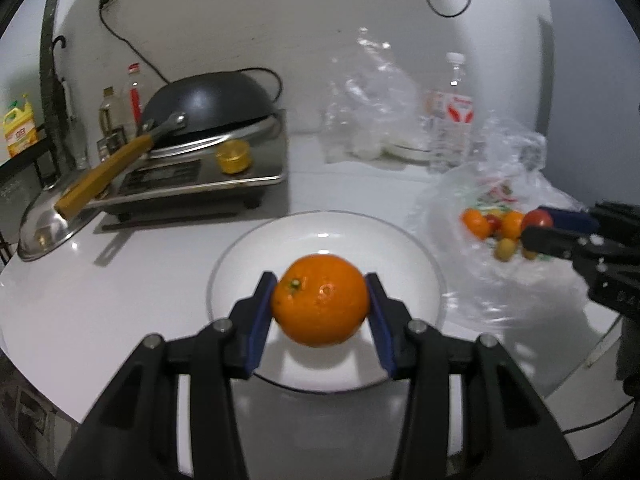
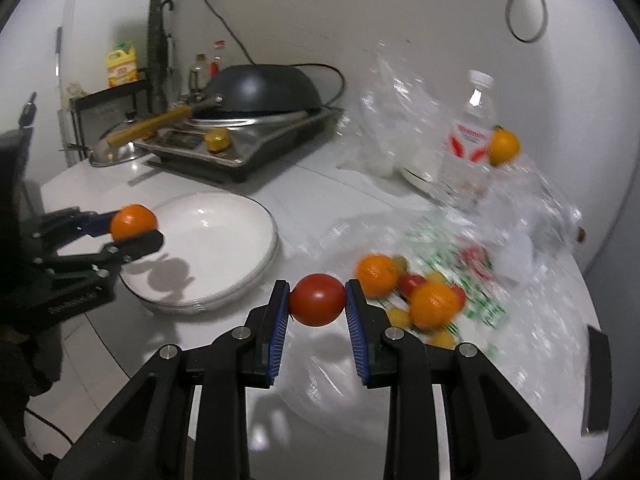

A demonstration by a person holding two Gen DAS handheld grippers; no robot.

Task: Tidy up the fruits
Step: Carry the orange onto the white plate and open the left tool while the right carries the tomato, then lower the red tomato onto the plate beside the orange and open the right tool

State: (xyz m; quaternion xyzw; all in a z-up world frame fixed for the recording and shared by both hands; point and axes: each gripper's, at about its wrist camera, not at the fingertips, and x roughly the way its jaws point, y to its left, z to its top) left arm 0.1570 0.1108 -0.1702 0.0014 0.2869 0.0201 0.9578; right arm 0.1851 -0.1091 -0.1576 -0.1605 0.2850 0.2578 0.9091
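My left claw (image 1: 320, 308) is clamped on an orange (image 1: 321, 300), both blue pads pressed to its sides, and it holds the fruit just above the white plate (image 1: 400, 248), tilted down toward it; the orange's shadow falls on the plate's near part. From the right wrist view I see the same claw reaching in from the left edge, with the orange over the plate's left rim. My right claw (image 2: 318, 300) grips a red tomato (image 2: 317, 299) between its pads, angled downward and lifted clear of the white surface (image 2: 80, 196), over the near edge of the clear plastic bag (image 2: 520, 320). The bag lies spread open to the right of the plate, and in it I see more oranges (image 2: 434, 305) with some smaller red and yellow fruits beside them. Another orange (image 2: 503, 146) sits farther back, by the water bottle (image 2: 468, 148).
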